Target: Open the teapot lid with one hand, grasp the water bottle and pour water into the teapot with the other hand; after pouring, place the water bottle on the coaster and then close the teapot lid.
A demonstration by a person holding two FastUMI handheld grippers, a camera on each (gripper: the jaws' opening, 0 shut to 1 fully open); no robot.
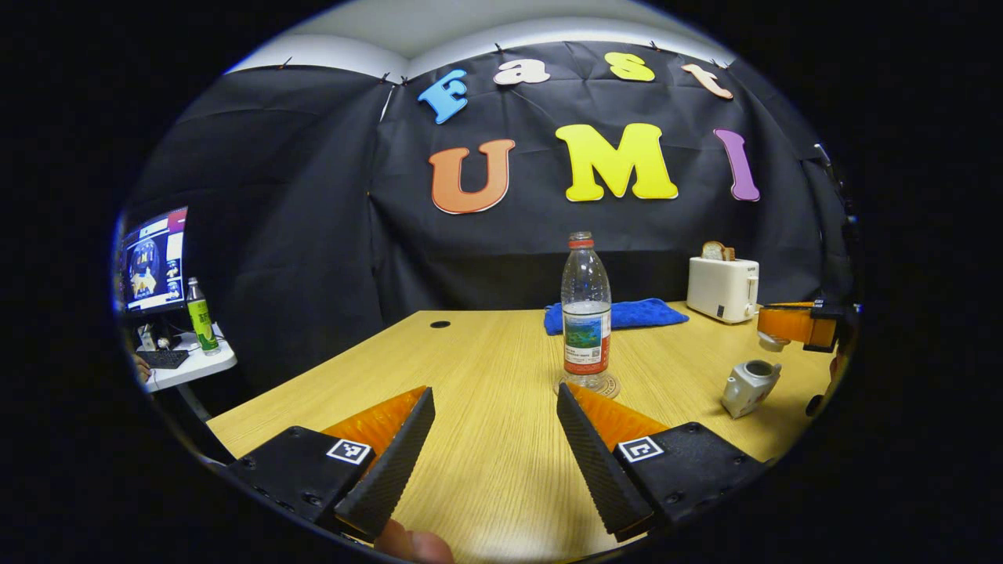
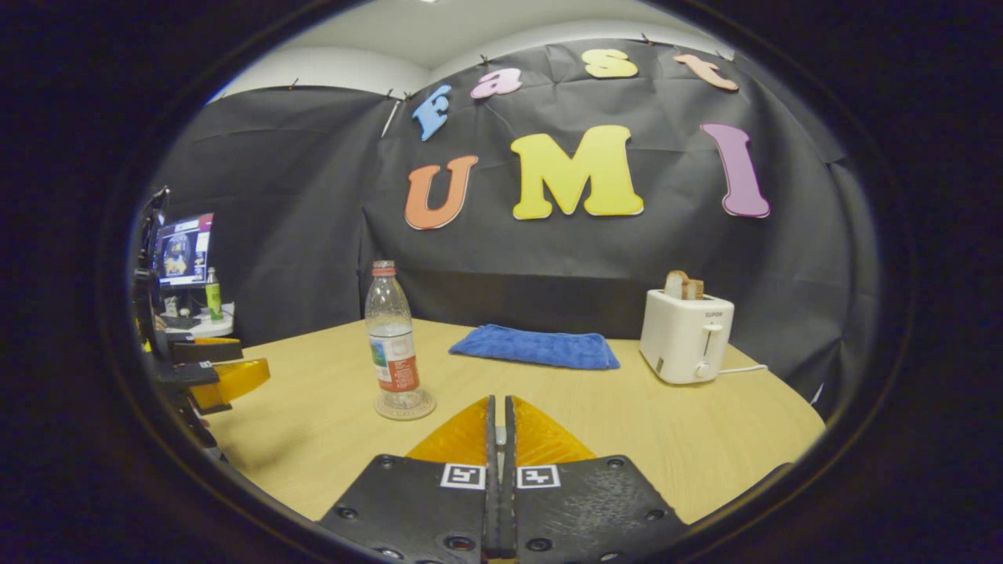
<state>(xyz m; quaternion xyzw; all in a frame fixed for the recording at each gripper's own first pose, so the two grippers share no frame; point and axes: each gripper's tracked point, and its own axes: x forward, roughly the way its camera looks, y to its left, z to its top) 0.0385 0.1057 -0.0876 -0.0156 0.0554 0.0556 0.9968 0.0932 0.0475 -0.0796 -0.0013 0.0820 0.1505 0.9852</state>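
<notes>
With the bottle (image 1: 586, 313) standing on its coaster (image 1: 588, 385), the left claw (image 1: 495, 407) is gaping empty while the right claw (image 2: 499, 427), pinching the lid (image 1: 772, 340), is needing to recap the teapot (image 1: 748, 386).

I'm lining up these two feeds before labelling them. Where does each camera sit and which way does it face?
Left gripper view: rides the left gripper, fingers apart, facing the water bottle on its coaster; teapot at right; a fingertip at the bottom edge.
Right gripper view: rides the right gripper, fingers together, facing the toaster and blue cloth.
Shared: bottle, cloth, toaster, table.
</notes>
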